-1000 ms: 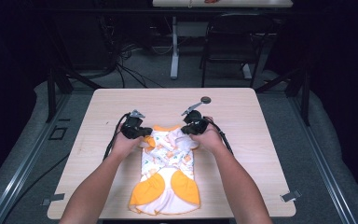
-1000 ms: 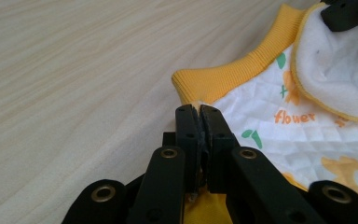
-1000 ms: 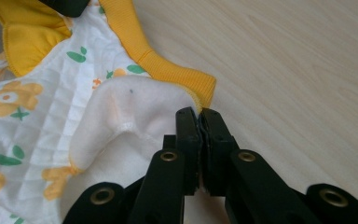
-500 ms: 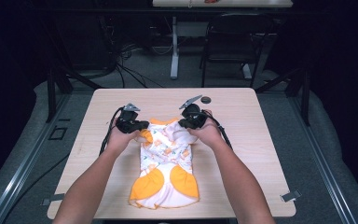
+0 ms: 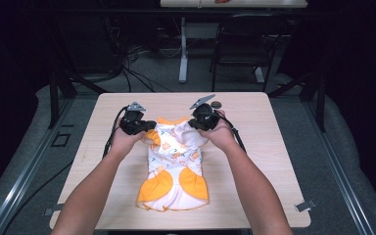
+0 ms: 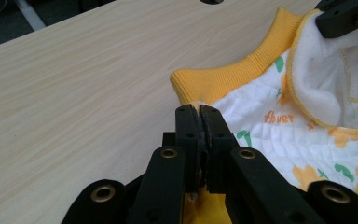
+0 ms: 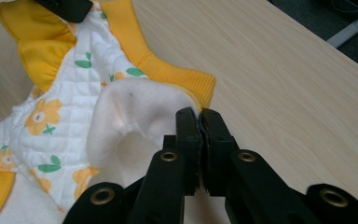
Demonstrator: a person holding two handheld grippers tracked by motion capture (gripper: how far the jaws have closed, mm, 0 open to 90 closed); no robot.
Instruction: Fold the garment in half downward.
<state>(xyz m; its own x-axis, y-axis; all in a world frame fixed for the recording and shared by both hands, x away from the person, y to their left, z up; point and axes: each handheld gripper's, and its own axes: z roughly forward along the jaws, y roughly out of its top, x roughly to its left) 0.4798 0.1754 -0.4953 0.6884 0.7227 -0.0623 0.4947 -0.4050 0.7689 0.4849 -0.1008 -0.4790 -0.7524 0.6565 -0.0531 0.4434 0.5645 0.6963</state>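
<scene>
Soft, light quilted garment drapes limply; left tool and right tool each clench its yellow-ribbed neckline corners above the counter.

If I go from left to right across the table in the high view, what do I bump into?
Bare table → left gripper, pinching the yellow and white baby garment → right gripper, pinching it too → bare table again.

Black two-jaw tongs with brass-ringed screw holes, trailing black cables.
</scene>
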